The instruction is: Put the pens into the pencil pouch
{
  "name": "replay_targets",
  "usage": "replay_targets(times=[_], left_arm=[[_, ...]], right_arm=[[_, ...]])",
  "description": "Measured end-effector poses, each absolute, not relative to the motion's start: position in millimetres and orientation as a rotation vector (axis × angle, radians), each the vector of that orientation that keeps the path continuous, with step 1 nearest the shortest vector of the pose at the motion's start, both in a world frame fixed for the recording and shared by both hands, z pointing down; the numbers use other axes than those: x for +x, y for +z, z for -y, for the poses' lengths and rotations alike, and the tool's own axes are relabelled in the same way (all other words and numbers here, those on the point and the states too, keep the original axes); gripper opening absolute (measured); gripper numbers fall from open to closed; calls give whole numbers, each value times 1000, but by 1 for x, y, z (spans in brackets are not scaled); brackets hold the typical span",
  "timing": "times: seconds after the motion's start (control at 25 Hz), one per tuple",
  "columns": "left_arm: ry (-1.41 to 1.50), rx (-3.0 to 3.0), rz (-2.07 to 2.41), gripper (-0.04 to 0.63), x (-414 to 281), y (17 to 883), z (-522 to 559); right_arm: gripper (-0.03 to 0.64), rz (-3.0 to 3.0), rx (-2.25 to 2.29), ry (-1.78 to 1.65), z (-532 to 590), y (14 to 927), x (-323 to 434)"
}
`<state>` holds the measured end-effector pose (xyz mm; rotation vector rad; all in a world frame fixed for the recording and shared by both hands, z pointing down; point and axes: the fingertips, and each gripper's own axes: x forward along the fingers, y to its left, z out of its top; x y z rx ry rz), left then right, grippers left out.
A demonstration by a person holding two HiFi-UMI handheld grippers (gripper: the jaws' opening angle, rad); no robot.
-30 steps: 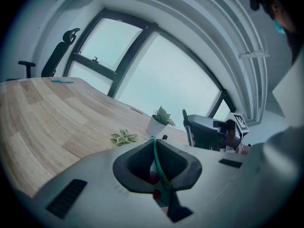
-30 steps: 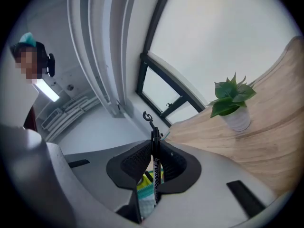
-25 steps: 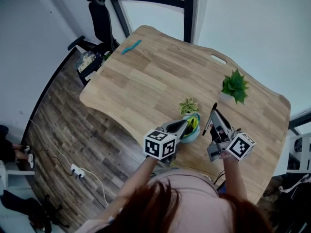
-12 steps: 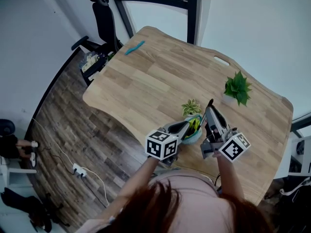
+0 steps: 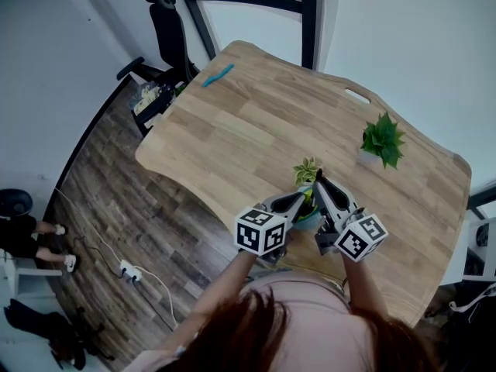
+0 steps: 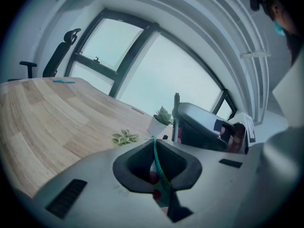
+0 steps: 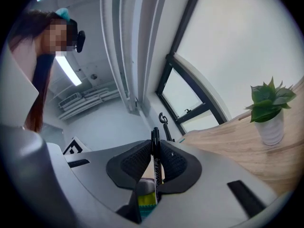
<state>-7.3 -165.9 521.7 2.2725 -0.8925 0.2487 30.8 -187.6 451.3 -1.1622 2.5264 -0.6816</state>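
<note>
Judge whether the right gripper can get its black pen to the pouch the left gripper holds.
Probably yes. The right gripper, shut on the black pen, sits right beside the pouch, whose edge the left gripper pinches, and nothing stands between them. The mouth's width cannot be seen.

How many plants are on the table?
2: a small pale-leaved plant toward the near edge of the table, and a larger dark green plant farther right. None looks hidden.

Pencil pouch (image 5: 307, 218) mostly behind left claw (image 5: 301, 200) and right claw (image 5: 319, 183)
</note>
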Motion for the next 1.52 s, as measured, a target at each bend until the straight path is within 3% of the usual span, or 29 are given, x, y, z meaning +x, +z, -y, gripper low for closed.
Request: replay_targets(times=[0.64,1.52], left_arm=[[240,2274,912,14,-10,523,170],[166,2342,1121,15,-37,500,182]], right_arm=[[51,-2895,-1268,-599,159,491,14],[38,-2615,-1374,-634,170,451,56]])
